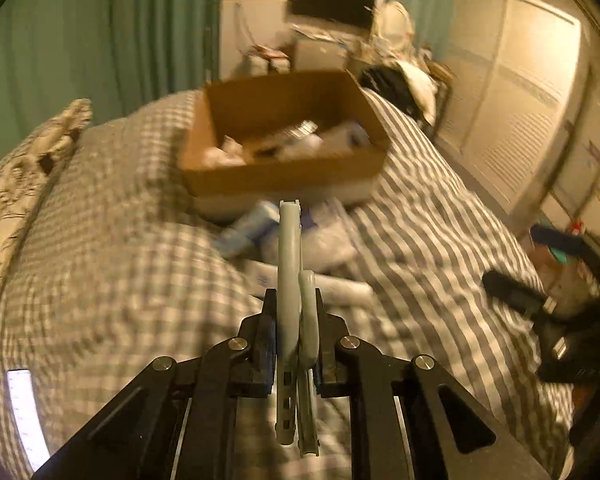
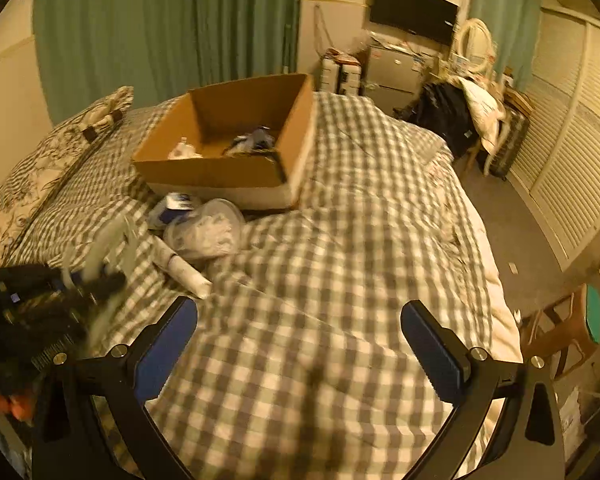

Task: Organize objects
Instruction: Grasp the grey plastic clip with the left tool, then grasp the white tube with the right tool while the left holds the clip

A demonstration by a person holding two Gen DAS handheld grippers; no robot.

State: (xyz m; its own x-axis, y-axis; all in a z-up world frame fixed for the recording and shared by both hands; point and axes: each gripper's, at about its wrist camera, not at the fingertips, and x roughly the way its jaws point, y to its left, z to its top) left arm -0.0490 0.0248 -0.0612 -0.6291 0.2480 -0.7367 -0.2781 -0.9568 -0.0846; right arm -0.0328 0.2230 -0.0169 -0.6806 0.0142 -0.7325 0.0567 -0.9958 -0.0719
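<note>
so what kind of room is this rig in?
Almost certainly a bedroom in a home. A bed with a checked duvet and patterned pillow fills the view, green curtains hang behind it, and a wall-mounted TV sits above a cluttered dresser. A cardboard box rests on the bed.

The left gripper [image 1: 296, 320] sits low centre, its 2 fingers clamped together on a grey tool [image 1: 289, 272]; the right gripper [image 2: 298, 340], bottom of frame, is spread wide.
</note>
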